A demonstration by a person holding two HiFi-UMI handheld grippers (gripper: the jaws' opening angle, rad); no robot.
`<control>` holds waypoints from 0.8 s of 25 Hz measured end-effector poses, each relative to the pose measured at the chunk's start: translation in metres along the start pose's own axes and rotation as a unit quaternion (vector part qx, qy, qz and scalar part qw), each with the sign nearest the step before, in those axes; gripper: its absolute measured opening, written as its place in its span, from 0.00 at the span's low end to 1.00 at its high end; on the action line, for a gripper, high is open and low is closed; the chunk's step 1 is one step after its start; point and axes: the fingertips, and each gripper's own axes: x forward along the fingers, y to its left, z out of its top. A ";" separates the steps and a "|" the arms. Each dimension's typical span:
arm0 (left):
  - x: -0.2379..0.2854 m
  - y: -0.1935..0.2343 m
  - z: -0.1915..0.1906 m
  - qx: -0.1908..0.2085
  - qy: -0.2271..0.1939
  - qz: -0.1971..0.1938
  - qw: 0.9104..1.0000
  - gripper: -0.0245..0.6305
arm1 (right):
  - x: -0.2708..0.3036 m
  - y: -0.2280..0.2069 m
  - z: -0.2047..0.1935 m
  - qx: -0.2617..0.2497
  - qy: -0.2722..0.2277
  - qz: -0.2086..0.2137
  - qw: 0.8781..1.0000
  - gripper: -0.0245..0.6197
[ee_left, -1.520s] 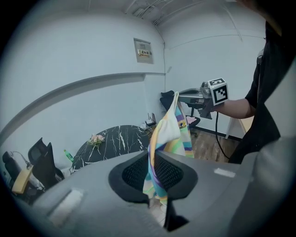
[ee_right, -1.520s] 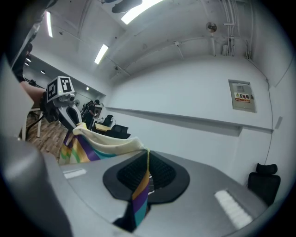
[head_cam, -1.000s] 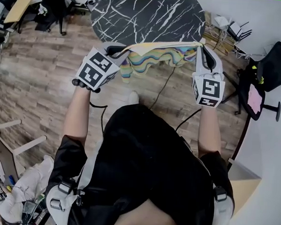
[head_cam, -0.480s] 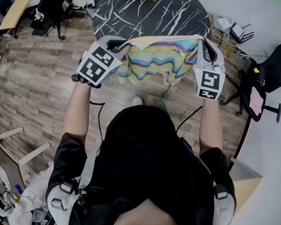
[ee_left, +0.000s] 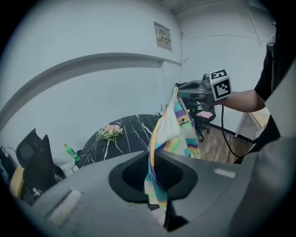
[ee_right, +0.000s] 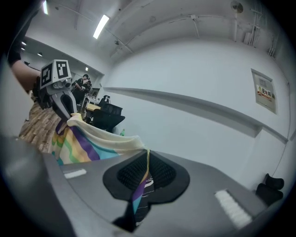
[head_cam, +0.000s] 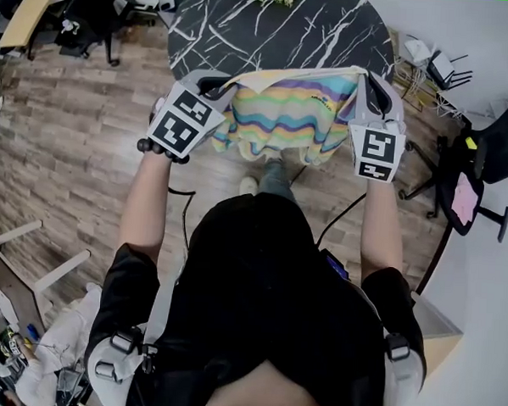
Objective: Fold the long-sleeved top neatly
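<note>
Head view: the striped top (head_cam: 280, 114) was held spread in the air near the marble table (head_cam: 272, 29), one upper corner clamped in the left gripper (head_cam: 216, 87) and one in the right gripper (head_cam: 368, 83). Only thin edges were pinched, so a corner could be tugged free if the cloth were stretched too taut.

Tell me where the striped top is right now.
In the head view the striped top hangs spread between the left tongs and right tongs, both clamped on its upper edge, before the black marble table.
</note>
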 end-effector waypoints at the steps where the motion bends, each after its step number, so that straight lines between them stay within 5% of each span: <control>1: 0.006 0.007 0.000 -0.005 0.002 0.003 1.000 0.10 | 0.010 -0.001 -0.002 0.000 0.003 0.005 1.000 0.06; 8: 0.049 0.056 -0.005 -0.027 0.037 0.032 0.998 0.10 | 0.090 -0.004 -0.014 -0.068 0.016 0.044 0.997 0.06; 20: 0.143 0.133 -0.026 -0.073 0.085 0.052 0.992 0.10 | 0.213 -0.008 -0.071 -0.054 0.064 0.100 0.992 0.06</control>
